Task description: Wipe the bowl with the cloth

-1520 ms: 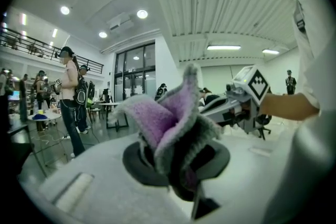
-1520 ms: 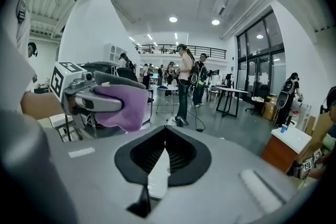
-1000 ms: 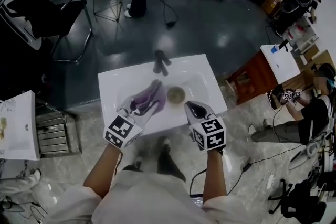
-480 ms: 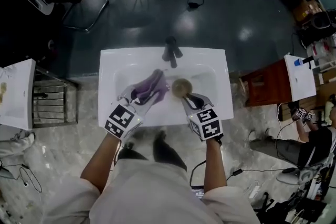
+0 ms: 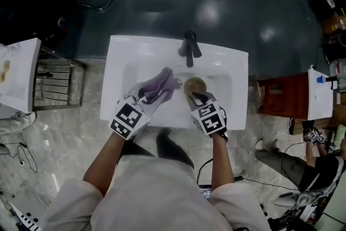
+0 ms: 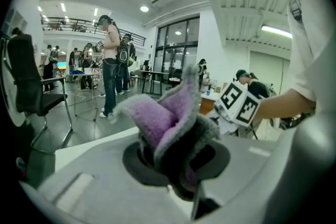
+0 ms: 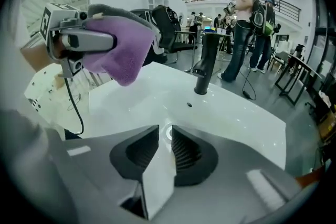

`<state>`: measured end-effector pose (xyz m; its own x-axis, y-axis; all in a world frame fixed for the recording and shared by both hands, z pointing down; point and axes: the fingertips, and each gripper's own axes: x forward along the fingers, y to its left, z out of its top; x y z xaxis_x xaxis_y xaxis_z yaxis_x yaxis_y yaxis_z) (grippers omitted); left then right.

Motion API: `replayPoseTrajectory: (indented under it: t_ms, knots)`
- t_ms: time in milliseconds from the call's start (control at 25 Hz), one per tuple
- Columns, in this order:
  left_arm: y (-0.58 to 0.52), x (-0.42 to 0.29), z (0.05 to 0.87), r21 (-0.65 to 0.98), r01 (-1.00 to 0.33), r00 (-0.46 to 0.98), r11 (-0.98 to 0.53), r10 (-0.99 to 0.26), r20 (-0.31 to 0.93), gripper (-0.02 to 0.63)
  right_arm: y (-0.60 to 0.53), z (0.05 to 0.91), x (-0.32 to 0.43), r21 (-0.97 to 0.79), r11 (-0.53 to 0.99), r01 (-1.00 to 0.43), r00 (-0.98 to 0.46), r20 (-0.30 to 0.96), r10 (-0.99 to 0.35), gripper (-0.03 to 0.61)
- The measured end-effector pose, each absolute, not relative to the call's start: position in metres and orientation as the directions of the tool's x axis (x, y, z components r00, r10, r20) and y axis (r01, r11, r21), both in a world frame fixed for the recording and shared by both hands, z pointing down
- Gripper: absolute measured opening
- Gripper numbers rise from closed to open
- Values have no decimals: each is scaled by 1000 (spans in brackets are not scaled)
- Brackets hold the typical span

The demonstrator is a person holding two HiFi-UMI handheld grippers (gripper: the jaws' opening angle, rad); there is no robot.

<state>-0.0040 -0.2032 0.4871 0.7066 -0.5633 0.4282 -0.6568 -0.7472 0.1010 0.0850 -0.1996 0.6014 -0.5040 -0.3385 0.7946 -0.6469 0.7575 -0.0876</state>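
I'm in a big open hall with a dark glossy floor [image 5: 243, 13] where people [image 6: 111, 55] stand about. On paler tiles [image 5: 70, 132] stands a white sink [image 5: 116, 62] with a black tap [image 5: 189, 50], between a white table [image 5: 19, 76] and a brown wooden cabinet [image 5: 281, 96]. Over the basin the left gripper [image 6: 176, 160] is clamped on a bunched purple cloth [image 5: 158, 86]. Just beside it the right gripper [image 7: 165, 132] has its jaws partly apart, having just been opening, with nothing between them, and the small tan bowl [image 5: 195, 84] sits in the basin below the tap, just ahead of its tips.
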Motion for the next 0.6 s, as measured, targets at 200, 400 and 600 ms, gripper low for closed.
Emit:
replayPoseTrajectory:
  t_ms: [200, 400, 600]
  knots:
    - [-208, -7, 507, 117, -676, 687, -728, -564, 459, 74, -207, 639, 86, -115, 751, -650, -474, 834, -282, 98]
    - [-210, -9, 527, 133, -691, 672, -710, -564, 481, 74, -209, 673, 89, -145, 742, -655, -455, 859, -234, 112]
    - [-213, -10, 541, 145, -694, 668, -705, -556, 494, 74, -210, 701, 84, -172, 748, -641, -450, 874, -184, 144]
